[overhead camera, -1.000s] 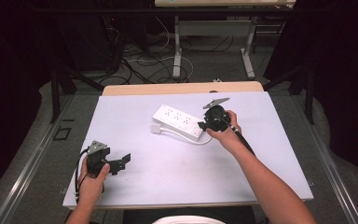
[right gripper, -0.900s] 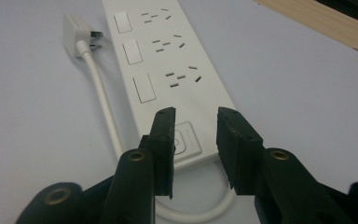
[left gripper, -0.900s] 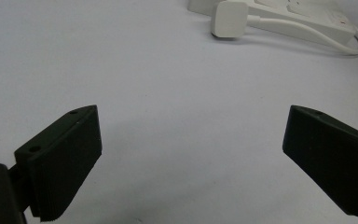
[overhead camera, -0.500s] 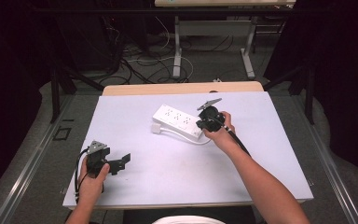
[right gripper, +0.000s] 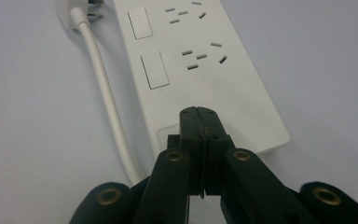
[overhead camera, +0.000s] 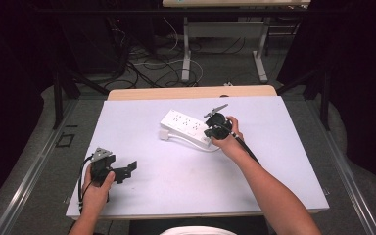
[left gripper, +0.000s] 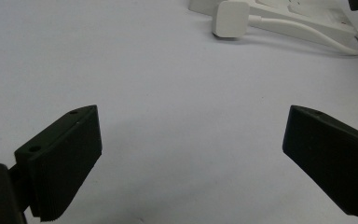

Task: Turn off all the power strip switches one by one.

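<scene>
The right gripper was clenched empty, its ribbed black pads seemingly touching the smooth white power strip. The left gripper stood released over the matte table.

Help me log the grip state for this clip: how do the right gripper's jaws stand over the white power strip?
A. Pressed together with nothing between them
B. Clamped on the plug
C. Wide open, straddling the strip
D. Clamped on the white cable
A: in the right gripper view, the right gripper has its two black jaws shut flat against each other, empty, over the near end of the power strip.
</scene>
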`<state>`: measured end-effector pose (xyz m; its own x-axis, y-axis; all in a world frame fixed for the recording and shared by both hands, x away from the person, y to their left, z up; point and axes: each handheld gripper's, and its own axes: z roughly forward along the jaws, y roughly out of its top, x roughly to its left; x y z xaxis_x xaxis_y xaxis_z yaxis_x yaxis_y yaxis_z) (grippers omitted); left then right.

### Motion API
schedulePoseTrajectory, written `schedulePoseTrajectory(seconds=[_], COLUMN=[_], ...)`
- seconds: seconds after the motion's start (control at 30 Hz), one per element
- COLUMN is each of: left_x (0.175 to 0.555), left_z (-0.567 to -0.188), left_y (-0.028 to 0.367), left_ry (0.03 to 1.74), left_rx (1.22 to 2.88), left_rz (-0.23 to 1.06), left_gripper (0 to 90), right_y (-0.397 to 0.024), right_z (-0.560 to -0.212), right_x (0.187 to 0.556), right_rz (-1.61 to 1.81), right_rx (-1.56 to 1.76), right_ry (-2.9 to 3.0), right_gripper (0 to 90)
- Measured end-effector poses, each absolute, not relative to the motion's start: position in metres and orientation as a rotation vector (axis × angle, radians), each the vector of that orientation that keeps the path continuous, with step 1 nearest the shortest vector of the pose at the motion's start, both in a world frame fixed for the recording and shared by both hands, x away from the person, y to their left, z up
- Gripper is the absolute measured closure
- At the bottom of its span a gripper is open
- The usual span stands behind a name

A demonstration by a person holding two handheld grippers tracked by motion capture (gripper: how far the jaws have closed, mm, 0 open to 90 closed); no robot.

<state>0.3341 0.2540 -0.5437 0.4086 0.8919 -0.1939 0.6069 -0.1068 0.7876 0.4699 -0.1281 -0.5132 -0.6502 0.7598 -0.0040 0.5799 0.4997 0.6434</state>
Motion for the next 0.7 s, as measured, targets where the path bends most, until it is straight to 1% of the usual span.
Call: schedulePoseTrajectory(seconds=[0.27, 0.7], left_x=[0.3340, 0.3337], left_z=[-0.5435, -0.5437], left_y=[0.2542, 0.2529], left_ry=[1.294, 1.291], left_rx=[1.813, 1.810], left_rz=[0.424, 0.430], left_gripper=[4.7, 4.7], right_y=[-0.1259, -0.1239], right_z=[-0.5219, -0.5235], right_x=[0.4740, 0.4724], right_rz=[0.880, 0.856], right_rx=[1.156, 1.148], right_ry=[2.476, 2.467], right_gripper=[90.0, 90.0])
